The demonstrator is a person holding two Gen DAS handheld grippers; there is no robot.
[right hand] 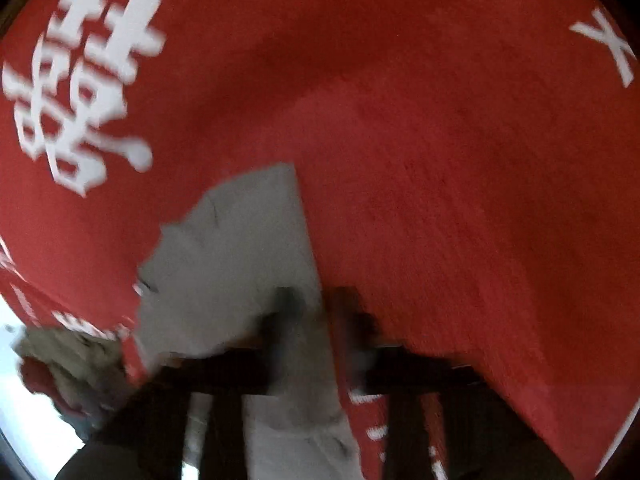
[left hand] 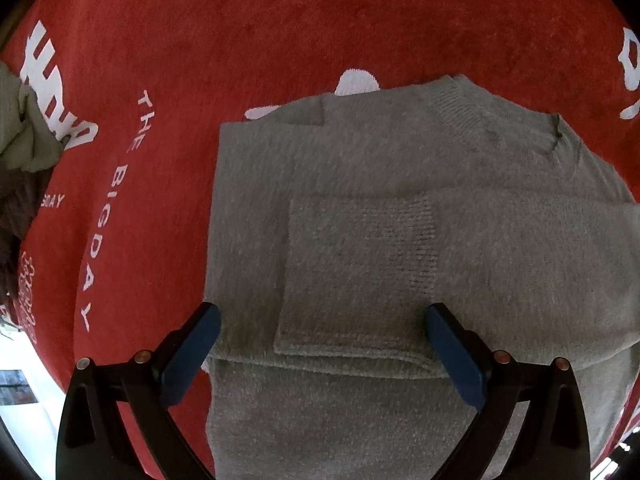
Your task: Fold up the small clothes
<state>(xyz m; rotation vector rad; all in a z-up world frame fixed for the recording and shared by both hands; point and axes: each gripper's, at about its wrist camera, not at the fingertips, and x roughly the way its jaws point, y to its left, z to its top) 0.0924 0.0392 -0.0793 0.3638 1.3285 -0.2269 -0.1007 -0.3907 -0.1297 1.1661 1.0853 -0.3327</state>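
Left tongs [left hand: 320,344] spread wide above folded fuzzy grey knit sweater [left hand: 400,220], right tongs [right hand: 320,320] clamped on its blurred grey edge [right hand: 240,260], all over red cloth [left hand: 280,32] lettered "THE BIGDAY" [left hand: 108,216].

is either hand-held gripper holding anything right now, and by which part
The right hand-held gripper is shut on the grey sweater at its side edge. The left hand-held gripper is open above it, holding nothing.

- I see a red cloth [left hand: 280,32] with white lettering covering the surface.
- 1 grey sweater [left hand: 360,208] lies flat on it, sleeves folded in.
- Crumpled greenish garment [left hand: 28,128] at the cloth's left edge.
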